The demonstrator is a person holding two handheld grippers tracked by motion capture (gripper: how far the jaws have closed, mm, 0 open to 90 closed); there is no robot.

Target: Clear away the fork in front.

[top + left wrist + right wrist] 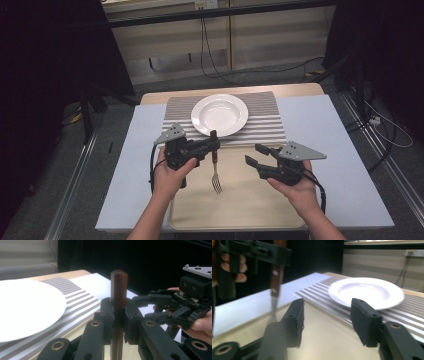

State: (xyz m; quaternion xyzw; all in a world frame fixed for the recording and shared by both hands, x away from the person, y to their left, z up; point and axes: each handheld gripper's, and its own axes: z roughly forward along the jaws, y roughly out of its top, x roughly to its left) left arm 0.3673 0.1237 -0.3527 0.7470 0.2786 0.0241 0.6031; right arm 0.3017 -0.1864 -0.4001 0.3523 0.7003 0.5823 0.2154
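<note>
high view – landmark: white plate (219, 114) on the striped mat (265, 127), at the table's far middle.
high view – fork: the fork (215, 170) hangs just near-side of the plate's rim, brown handle up toward the plate, tines pointing back at the person, over the beige tray (250, 200).
high view – left gripper: the left gripper (214, 146) is clamped across the fork's handle, just near-left of the plate.
high view – right gripper: the right gripper (254, 154) sits near-right of the plate, jaws parted with nothing between them, a little apart from the fork.
left gripper view – grip: both black jaws press on the dark wooden handle (119, 290), which stands upright between them; the plate (27, 307) lies to the left, the other gripper (160, 306) to the right.
right gripper view – jaws: pads (364, 322) stand apart and bare, the plate (367, 291) beyond them, the fork's handle (275, 286) hanging blurred at upper left in the other gripper.
step in hand (judgement): carrying the fork to lay it beside the plate.
doing it well: keep the squeeze firm, since the handle is smooth and the tine end is heavy; lower until the tines meet the mat beside the plate, lay the handle flat and parallel to the stripes' edge, then release; hold the free gripper off to the side so it doesn't knock the rim.
</note>
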